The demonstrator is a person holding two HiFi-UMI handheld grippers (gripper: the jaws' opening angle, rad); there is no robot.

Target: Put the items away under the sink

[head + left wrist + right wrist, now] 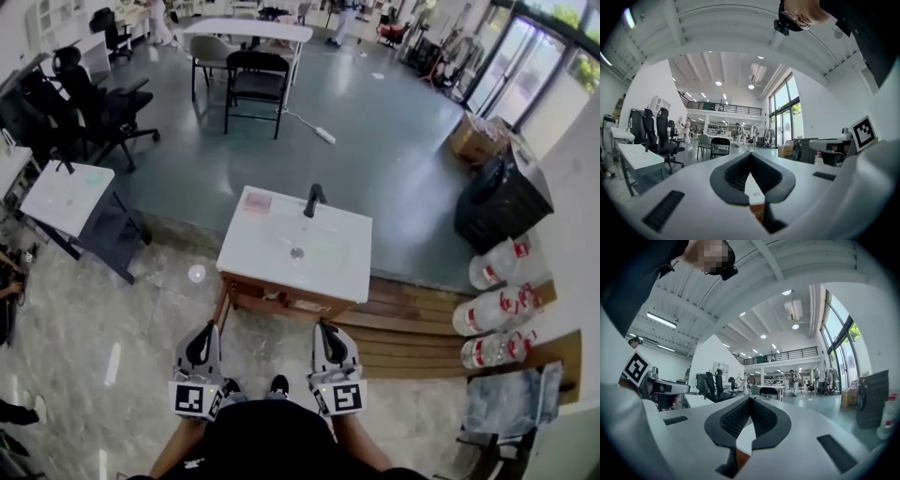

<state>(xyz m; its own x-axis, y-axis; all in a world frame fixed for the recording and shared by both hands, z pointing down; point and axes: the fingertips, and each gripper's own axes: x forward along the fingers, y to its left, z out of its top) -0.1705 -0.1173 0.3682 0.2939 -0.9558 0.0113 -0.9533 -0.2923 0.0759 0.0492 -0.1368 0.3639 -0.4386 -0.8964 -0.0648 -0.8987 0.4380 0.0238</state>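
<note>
A white sink vanity [272,253] with a black faucet [313,199] stands on a wooden cabinet [281,302] just ahead of me. A small pink item [257,201] lies at the sink top's back left corner. My left gripper [207,327] and right gripper [324,329] are held low in front of the cabinet, short of it and side by side. Both are shut with nothing between the jaws. In the left gripper view the left gripper [751,154] has its tips meeting; so does the right gripper [750,399] in the right gripper view. The cabinet's inside is hidden.
Several large water bottles [497,309] lie on a wooden platform [412,328] at the right, behind them a black bin [502,202] and a cardboard box [476,139]. A white desk [66,195] stands at the left; a black chair [255,82] and table are farther back.
</note>
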